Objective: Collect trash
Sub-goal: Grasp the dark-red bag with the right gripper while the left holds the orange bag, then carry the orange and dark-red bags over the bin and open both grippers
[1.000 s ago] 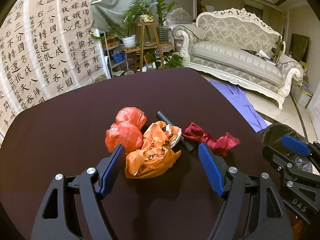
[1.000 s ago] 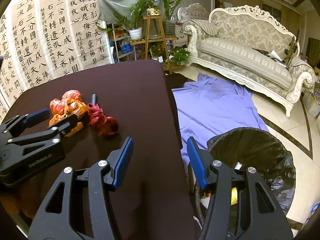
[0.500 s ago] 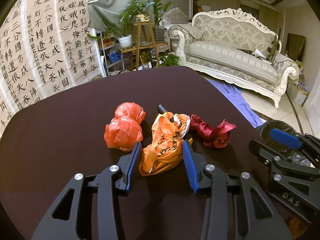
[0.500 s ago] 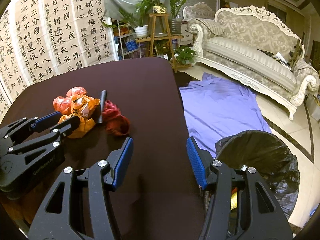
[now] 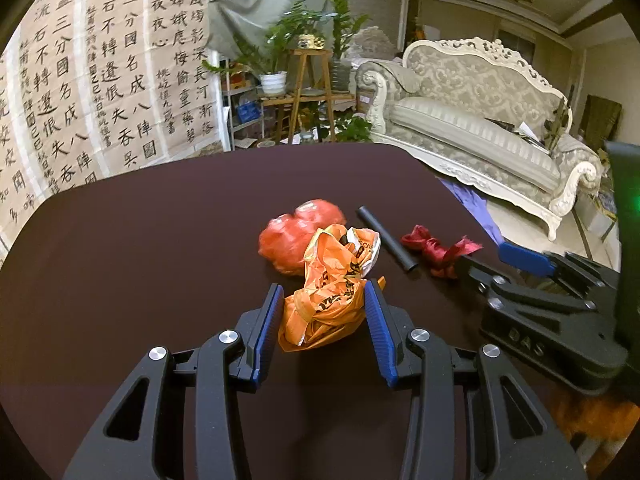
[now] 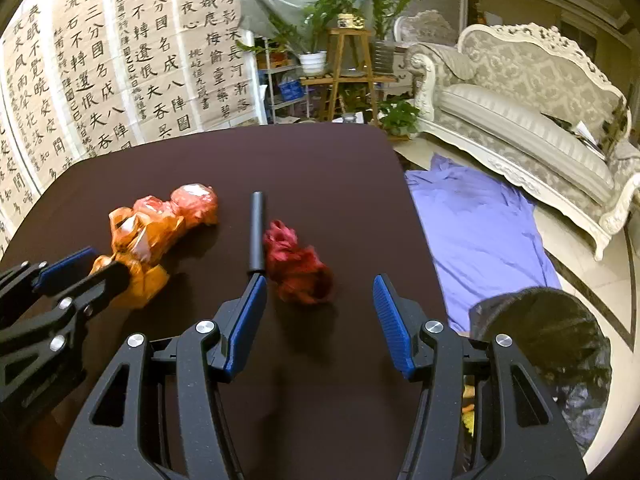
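Observation:
On the dark brown table (image 5: pixel 160 240) my left gripper (image 5: pixel 323 286) is shut on a crumpled orange plastic bag (image 5: pixel 332 264), both blue pads pressing its sides. Behind it lies a red-orange bag (image 5: pixel 296 236). To the right lie a black tube (image 5: pixel 386 242) and a dark red crumpled wad (image 5: pixel 436 248). In the right wrist view my right gripper (image 6: pixel 319 280) stands open just short of the red wad (image 6: pixel 298 268), which lies beside the black tube (image 6: pixel 256 232). Nothing is between its fingers. The left gripper (image 6: pixel 106 260) with the orange bag (image 6: pixel 136 240) shows at the left there.
A bin with a black liner (image 6: pixel 552 332) stands on the floor off the table's right edge. A purple cloth (image 6: pixel 480 224) lies on the floor beyond it. A pale sofa (image 6: pixel 520 120) and plant stands are further back, with calligraphy sheets on the left wall.
The left jaws closed from wide apart onto the orange bag. My right gripper swung left, from over the table edge and bin to face the red wad.

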Demonstrator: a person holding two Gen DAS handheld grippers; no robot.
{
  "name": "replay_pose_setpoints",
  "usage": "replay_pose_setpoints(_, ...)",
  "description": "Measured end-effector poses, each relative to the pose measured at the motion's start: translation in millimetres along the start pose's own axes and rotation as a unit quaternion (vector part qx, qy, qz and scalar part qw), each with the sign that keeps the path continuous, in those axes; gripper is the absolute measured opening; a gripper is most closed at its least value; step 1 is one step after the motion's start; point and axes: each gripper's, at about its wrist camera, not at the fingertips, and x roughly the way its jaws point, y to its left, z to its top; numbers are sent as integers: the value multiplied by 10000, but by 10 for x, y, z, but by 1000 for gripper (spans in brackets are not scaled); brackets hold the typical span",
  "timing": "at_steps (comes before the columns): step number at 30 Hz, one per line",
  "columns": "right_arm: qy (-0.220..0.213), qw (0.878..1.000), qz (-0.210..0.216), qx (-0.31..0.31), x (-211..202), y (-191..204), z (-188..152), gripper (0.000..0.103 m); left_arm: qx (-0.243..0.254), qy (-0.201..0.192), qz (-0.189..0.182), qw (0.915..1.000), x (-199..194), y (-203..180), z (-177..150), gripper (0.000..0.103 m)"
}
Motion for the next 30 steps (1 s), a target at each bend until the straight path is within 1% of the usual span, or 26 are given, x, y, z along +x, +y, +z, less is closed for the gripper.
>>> replay_pose_setpoints(6,176,9997,-13,-140,198,119,76,53,-115,37,64,9999,-13,88,-60,42)
replay_pose_setpoints(7,206,9997,-21,-156,216,131,74,50,-140,41,68,9999,-13,107,-68,42)
replay_pose_setpoints(10,314,9994,13,-161,243,149,50,31,-181,40,79,9998,-14,146,-93,42)
replay_pose_setpoints(13,299,9994,-8,-158,204,155,11,25,-189,30,66,9998,-18,147,-101,42)
replay_pose_setpoints(21,226,9997,-99,-19,-31,69,-162,24,-161,-15,-10,9999,-74,87,-162,42)
replay_pose_setpoints(30,44,9993,-282,223,-391,-127,-380,24,-50,-132,-89,9999,-222,-96,-223,42)
